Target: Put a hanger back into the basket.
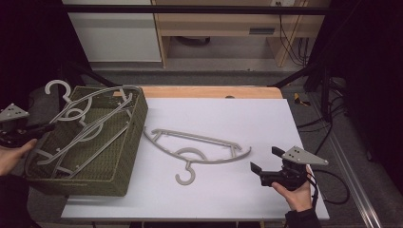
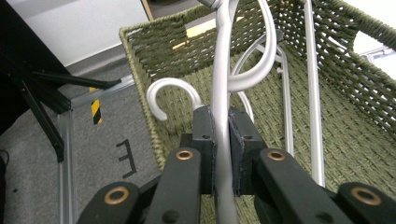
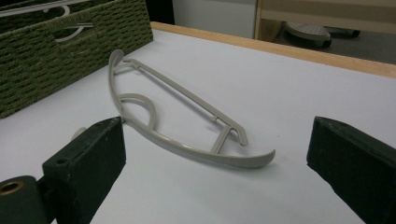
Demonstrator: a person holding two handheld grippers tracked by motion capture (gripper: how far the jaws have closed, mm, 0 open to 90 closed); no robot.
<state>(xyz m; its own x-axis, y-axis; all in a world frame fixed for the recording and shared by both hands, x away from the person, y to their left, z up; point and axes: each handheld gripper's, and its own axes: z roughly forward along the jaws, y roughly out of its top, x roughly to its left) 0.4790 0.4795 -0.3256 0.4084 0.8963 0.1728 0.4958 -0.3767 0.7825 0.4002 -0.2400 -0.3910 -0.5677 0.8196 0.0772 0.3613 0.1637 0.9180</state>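
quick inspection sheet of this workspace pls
surface: white tabletop with a wooden far edge
job's things: grey plastic hangers piled in a green woven basket; one grey plastic hanger lying flat on the white top
clutter: nothing seen
grippers: left gripper shut on a grey hanger over the basket; right gripper open, facing the lying hanger
cables: black cable trails from the right gripper
surroundings: grey floor, wooden furniture beyond

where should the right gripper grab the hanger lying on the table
Take the hanger on its curved shoulder bar near the end closest to the right gripper, coming from that gripper's side with the open jaws straddling the bar. It lies flat on the table, and that stretch is thin, with bare surface on both sides. The hook is a likely second choice.
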